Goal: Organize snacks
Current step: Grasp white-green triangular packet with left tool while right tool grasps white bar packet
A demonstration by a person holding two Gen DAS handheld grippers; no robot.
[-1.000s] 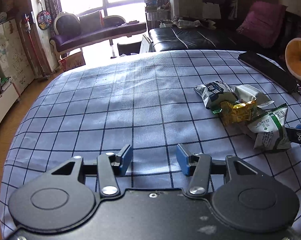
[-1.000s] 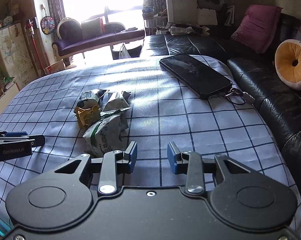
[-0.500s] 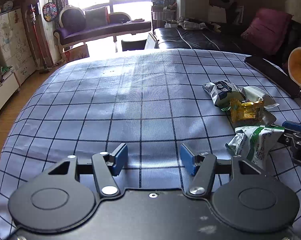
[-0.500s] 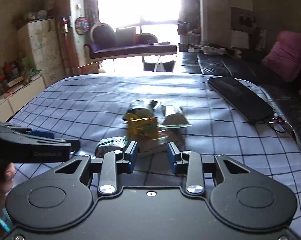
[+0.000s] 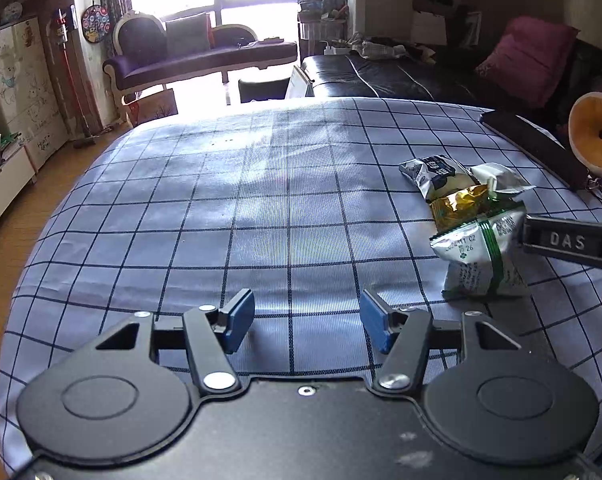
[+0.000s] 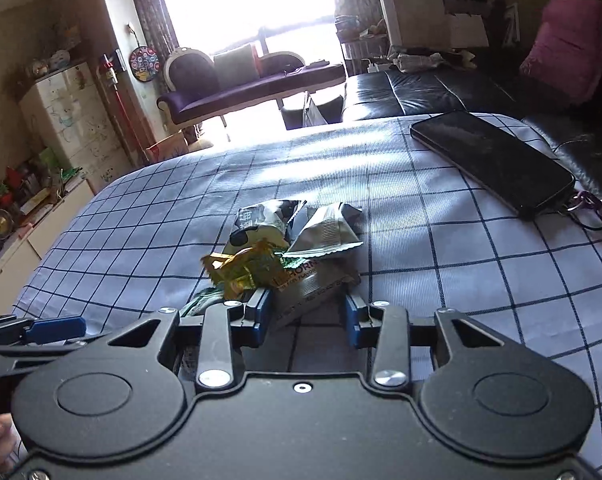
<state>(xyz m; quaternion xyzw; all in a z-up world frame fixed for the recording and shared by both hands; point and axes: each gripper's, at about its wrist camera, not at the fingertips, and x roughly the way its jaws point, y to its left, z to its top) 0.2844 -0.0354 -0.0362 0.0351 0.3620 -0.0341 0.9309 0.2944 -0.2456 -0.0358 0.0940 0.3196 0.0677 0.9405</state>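
Observation:
A small heap of snack packets lies on the blue checked cloth. It holds a white-and-green packet, a gold packet and silver packets. My left gripper is open and empty, over bare cloth to the left of the heap. My right gripper is open, its blue pads on either side of the near end of the white-and-green packet. The gold packet and silver packets lie just beyond. The right gripper's finger shows in the left wrist view, against that packet.
A black phone with a keyring lies at the cloth's right edge, and also shows in the left wrist view. A black leather sofa with a pink cushion stands behind. A yellow round cushion is at the right.
My right gripper has moved in on the heap, and its pads now flank the white-and-green packet. My left gripper has stayed open, with its view shifted slightly.

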